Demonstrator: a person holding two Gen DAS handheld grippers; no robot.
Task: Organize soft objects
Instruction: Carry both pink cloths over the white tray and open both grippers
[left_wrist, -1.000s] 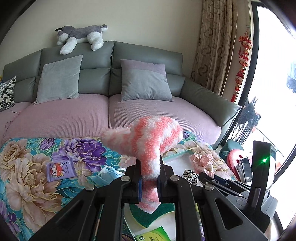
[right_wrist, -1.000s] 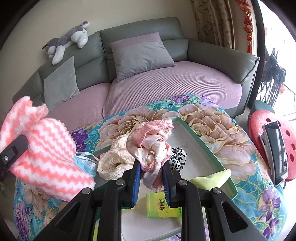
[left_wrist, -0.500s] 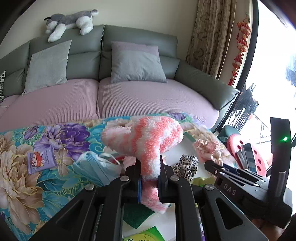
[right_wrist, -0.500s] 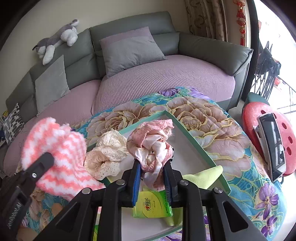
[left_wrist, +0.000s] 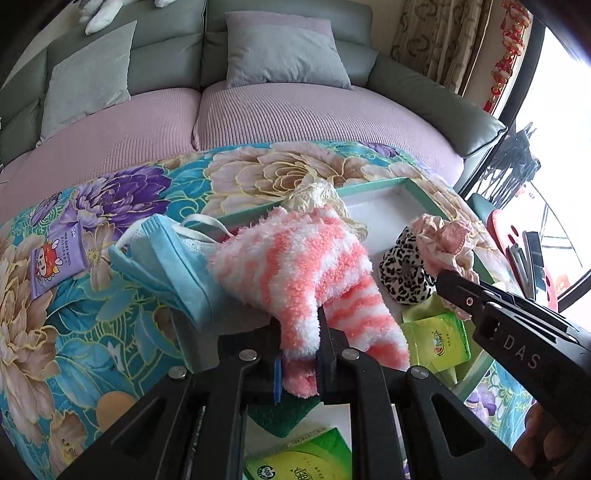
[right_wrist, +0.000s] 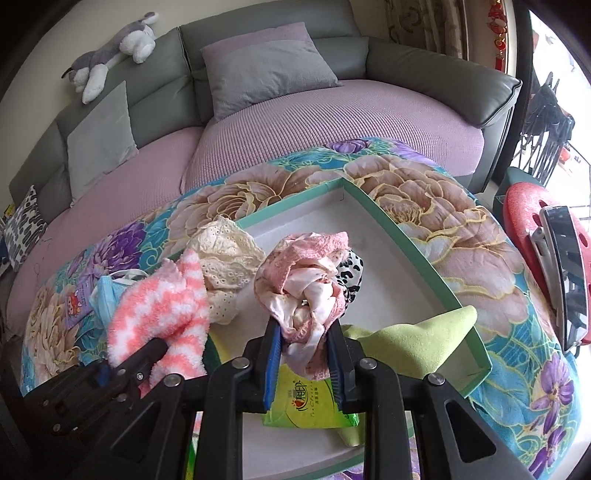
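Living room: grey sofa (right_wrist: 258, 44) with mauve seat covers behind a surface draped in a floral cloth (left_wrist: 74, 332). On the cloth sits a shallow green-rimmed tray (right_wrist: 406, 243) with a white floor.

Left gripper (left_wrist: 298, 354): jaws nearly together, pinching a pink-and-white striped fuzzy sock (left_wrist: 295, 266) near one end. Rest of the sock flops forward over the tray's left edge. In the right wrist view the same sock (right_wrist: 162, 302) hangs off the left gripper at the left side of the tray.

Right gripper (right_wrist: 304, 354): jaws a little apart, clamped on a bundle of pink satin and lace fabric (right_wrist: 306, 280). Bundle stands up above the fingers, over the tray floor. Whether its bottom touches the tray is hidden by the jaws.

Other tray contents:
- cream eyelet lace piece (right_wrist: 225, 262) draped on the far-left rim, just behind the sock
- leopard-print scrunchie (left_wrist: 402, 273) just beside the pink bundle
- yellow-green cloth (right_wrist: 417, 339) against the right rim
- green tissue packet (right_wrist: 306, 402) under the right gripper's fingers
- second green packet (left_wrist: 299, 461) at the bottom of the left wrist view

Outside the tray, on the cloth: blue face mask (left_wrist: 162, 266) touching the sock's left side, purple wipes packet (left_wrist: 55, 258) further left.

Plush husky (right_wrist: 110, 51) lies on the sofa back. Red stool (right_wrist: 524, 221) with a phone-like device sits at far right.
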